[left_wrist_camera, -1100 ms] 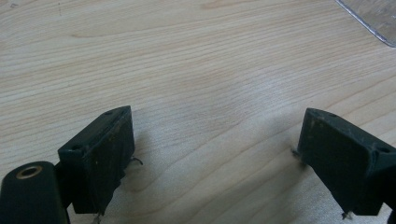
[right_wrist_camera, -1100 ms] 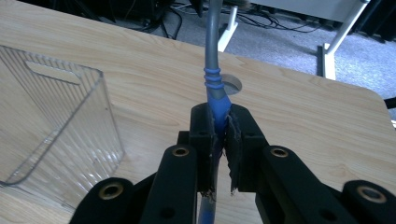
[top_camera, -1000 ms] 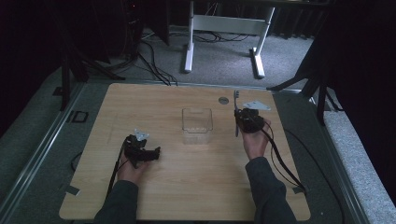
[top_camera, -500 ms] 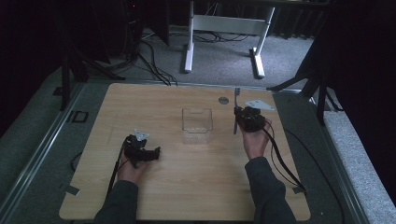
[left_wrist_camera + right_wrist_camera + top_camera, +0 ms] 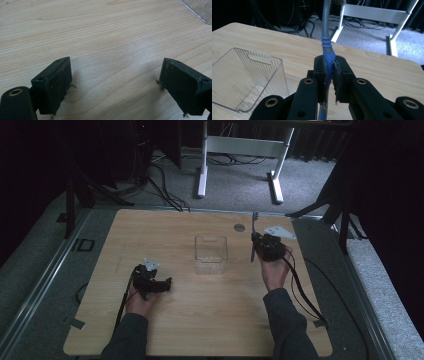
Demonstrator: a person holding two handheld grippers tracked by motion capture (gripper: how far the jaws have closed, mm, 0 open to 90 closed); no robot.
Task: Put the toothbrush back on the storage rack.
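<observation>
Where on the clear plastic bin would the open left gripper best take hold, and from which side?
The clear bin stands upright, open top, apparently empty. The left gripper rests open on the table, to the bin's left. Probably best: come from above onto the near-left wall's top rim, one jaw inside, one outside; the walls look thin and straight.

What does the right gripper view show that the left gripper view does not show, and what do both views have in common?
Right gripper view alone: the right gripper, its jaws shut on a pen-like tool with a blue grip and a grey shaft, the whole open top of the clear plastic bin, and a white table frame on the grey floor beyond.

Left gripper view alone: the left gripper, jaws wide apart with nothing between them, low over the wood.

Shared: the wooden table, and the clear bin, of which the left gripper view catches just a corner at its top right.
</observation>
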